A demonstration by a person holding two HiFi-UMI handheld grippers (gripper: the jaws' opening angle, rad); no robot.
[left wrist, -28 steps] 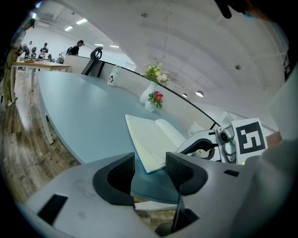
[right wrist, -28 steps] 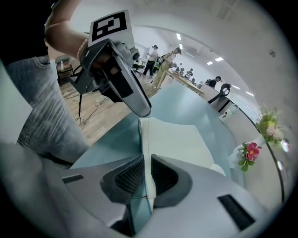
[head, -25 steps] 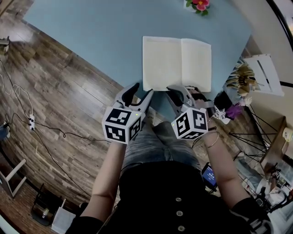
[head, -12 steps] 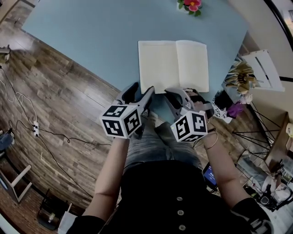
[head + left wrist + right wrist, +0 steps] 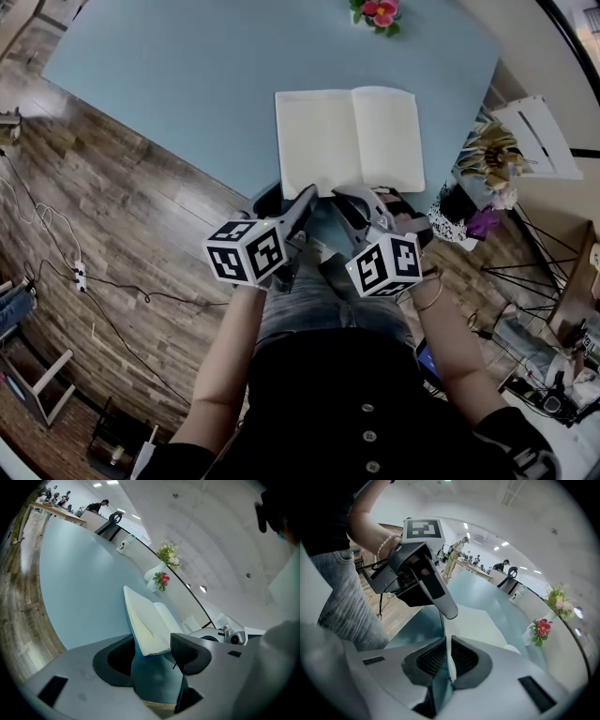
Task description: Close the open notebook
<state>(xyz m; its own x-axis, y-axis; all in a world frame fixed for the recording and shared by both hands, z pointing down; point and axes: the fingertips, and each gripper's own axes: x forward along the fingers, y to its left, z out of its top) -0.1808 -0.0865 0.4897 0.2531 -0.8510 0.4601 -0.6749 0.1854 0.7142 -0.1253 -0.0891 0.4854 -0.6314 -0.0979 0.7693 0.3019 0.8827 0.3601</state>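
Pale blue table [image 5: 187, 84] on wood-plank floor [image 5: 122, 234] — white walls [image 5: 220, 536], ceiling lights [image 5: 104, 483].

Head view looks steeply down from above; both gripper views skim close across the surface [image 5: 187, 84], sharing the notebook [image 5: 347, 141].

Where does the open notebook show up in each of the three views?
Head view: the open notebook lies upper centre, on the blue table.
Left gripper view: centre, slightly low, seen at a slant.
Right gripper view: centre, slightly right, a pale page.
Shared landmark: the red flowers, beyond the notebook's far edge in all three.
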